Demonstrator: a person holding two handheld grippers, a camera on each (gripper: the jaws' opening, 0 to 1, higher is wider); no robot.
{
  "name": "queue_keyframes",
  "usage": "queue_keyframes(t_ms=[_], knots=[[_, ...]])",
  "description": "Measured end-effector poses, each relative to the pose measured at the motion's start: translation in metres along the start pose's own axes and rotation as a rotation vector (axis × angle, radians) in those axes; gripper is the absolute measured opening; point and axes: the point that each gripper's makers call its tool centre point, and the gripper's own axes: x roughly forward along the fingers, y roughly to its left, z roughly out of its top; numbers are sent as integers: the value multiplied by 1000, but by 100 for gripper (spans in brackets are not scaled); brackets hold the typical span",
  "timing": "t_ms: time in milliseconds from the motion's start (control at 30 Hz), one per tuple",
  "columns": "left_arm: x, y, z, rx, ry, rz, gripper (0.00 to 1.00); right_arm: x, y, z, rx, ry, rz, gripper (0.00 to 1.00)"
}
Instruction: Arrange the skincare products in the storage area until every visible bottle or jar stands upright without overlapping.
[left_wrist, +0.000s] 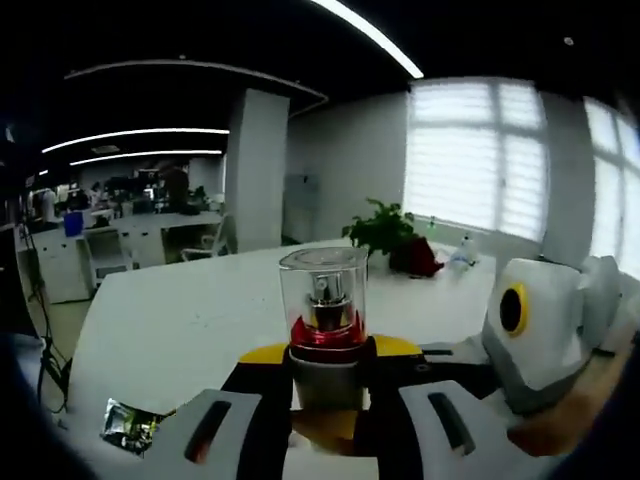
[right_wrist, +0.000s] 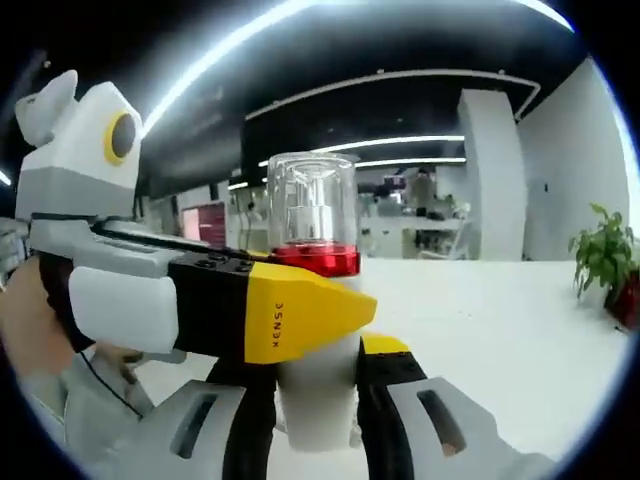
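Two grippers: both hold one pump bottle (left_wrist: 322, 325) at once, lifted above the white tabletop (left_wrist: 180, 320).
Bottle: upright, clear cap over a silver pump, red collar, pale body below.
Left gripper (left_wrist: 325, 420): its fingers are closed on the bottle's pale body, seen in the left gripper view.
Right gripper (right_wrist: 318, 420): its fingers also clamp the pale body low down, in the right gripper view; the left gripper's yellow-tipped fingers (right_wrist: 300, 315) cross just under the red collar.
Step in hand: judged a handover or a two-handed carry toward the storage area, which I cannot see here.
Doing it well: keep the bottle vertical, free one gripper before the other moves off, avoid squeezing the clear cap, and lower the base flat onto the surface.
Writing: small dark letters on the yellow finger, possibly "XENSE"; too small to be sure.
Nearby: a potted plant (left_wrist: 383, 232) far back on the tabletop.
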Motion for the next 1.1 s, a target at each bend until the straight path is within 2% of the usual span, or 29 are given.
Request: queue_keyframes(t_ms=[133, 267, 300, 333, 367, 400, 433, 467, 500, 533, 567, 600, 633, 700, 767, 867, 967, 1100], knots=[[1, 0, -3, 26, 5, 6, 26, 0, 4, -5, 70, 13, 62, 29], [-1, -3, -3, 26, 6, -24, 26, -6, 2, -6, 65, 2, 93, 28], [-2, -8, -2, 31, -11, -59, 26, -7, 2, -5, 76, -5, 104, 28], [-2, -12, 2, 54, -26, -113, 26, -9, 3, -4, 131, -20, 148, 28], [-4, -16, 5, 28, -48, -170, 26, -12, 5, -1, 143, -48, 201, 28], [-4, -18, 7, -17, -56, -211, 26, -13, 3, -2, 153, -46, 222, 28], [-5, -21, 8, -48, -57, -279, 26, -15, 3, -3, 149, -44, 251, 28], [-6, -23, 11, -81, -66, -327, 27, -18, 8, -4, 120, -43, 320, 28], [-9, -26, 11, -101, -55, -391, 28, -21, 9, -4, 117, -49, 343, 28], [-10, -27, 14, -111, -63, -431, 29, -24, 14, -4, 104, -52, 399, 28], [-11, -30, 11, -110, -32, -487, 30, -29, 19, -1, 115, -59, 453, 28], [-13, -32, 13, -97, -46, -522, 30, -32, 22, 1, 90, -65, 487, 28], [-17, -37, 13, -78, -50, -579, 31, -37, 28, 2, 72, -67, 560, 28], [-27, -43, 14, -98, -40, -702, 31, -43, 35, 5, 34, -62, 644, 28], [-35, -43, 17, -80, -42, -765, 30, -48, 42, 10, 13, -72, 700, 28], [-43, -43, 20, -3, -49, -810, 27, -52, 49, 18, 16, -87, 770, 28], [-43, -46, 17, 56, -22, -814, 27, -51, 53, 16, 4, -77, 803, 28], [-36, -49, 8, 100, 20, -775, 27, -50, 52, 7, -20, -53, 823, 28]])
